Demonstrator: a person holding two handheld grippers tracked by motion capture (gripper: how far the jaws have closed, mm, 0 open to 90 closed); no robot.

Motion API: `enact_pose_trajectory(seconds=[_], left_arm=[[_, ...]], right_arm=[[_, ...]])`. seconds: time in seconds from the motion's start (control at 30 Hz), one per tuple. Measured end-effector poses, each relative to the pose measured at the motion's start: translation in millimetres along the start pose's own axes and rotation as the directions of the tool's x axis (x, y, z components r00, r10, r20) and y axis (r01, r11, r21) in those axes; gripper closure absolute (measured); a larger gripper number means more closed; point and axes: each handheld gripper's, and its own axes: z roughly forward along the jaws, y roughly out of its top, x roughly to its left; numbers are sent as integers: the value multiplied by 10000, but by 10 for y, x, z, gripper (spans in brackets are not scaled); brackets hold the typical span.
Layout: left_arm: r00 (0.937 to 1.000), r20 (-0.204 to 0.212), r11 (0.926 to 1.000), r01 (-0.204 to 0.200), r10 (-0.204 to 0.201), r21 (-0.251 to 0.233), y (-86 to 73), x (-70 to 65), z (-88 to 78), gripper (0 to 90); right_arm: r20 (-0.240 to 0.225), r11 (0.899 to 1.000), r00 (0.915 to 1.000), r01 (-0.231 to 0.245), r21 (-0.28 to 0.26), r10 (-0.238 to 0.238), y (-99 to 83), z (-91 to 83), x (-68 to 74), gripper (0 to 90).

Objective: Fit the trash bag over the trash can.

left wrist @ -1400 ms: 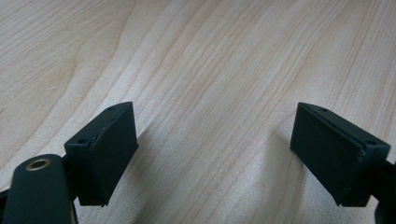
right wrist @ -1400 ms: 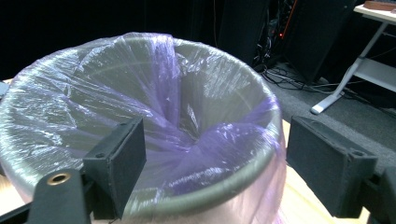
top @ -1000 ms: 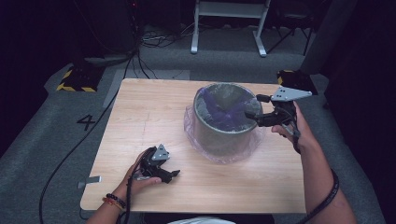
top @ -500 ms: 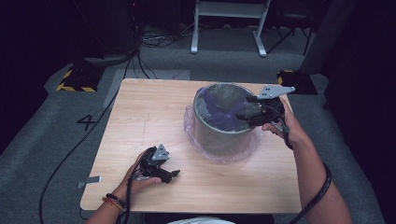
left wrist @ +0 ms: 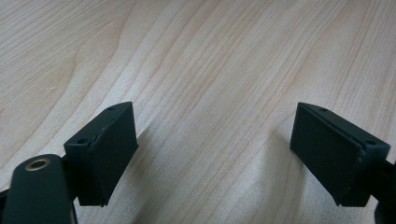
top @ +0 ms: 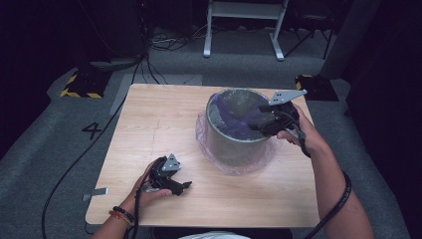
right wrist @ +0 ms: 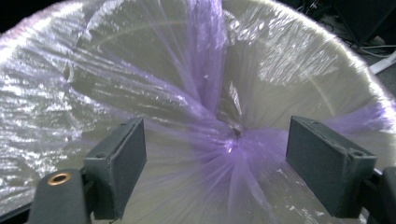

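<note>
Purple translucent bag (top: 234,119): thin plastic liner, set inside the bin and folded over its rim, with loose film pooled around the bin's foot. In the right gripper view the liner (right wrist: 224,140) gathers into a twisted knot at centre frame, pleats fanning outward.

Grey bin (top: 234,144): round, upright, right of centre in the high view, standing on the table.

Right gripper (top: 261,122): held at the bin's right rim, reaching over the opening. Jaws spread wide in the right gripper view (right wrist: 215,172), one either side of the liner's knot, gripping nothing.

Left gripper (top: 181,186): lower left of centre in the high view, low over the wood, well apart from the bin. Jaws spread in the left gripper view (left wrist: 215,158), bare wood between them.

Table (top: 159,119): light wood-grain top.

Floor (top: 45,149): grey, marked with a dark "4" at the left.
</note>
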Motion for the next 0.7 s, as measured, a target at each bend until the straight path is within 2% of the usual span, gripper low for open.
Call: enact_pose_trajectory(seconds=[0.2, 0.4, 0.7], left_arm=[[10000, -1, 10000, 0, 0, -1, 0, 0, 0, 144], [10000, -1, 10000, 4, -4, -2, 0, 0, 0, 144], [10000, -3, 10000, 4, -4, 6, 0, 0, -1, 145]], right_arm=[[-352, 9984, 9994, 76, 558, -57, -14, 34, 26, 204], [-327, 9958, 9995, 19, 919, 11, -1, 44, 26, 203], [-247, 9937, 9996, -74, 1122, 102, 1, 45, 17, 203]])
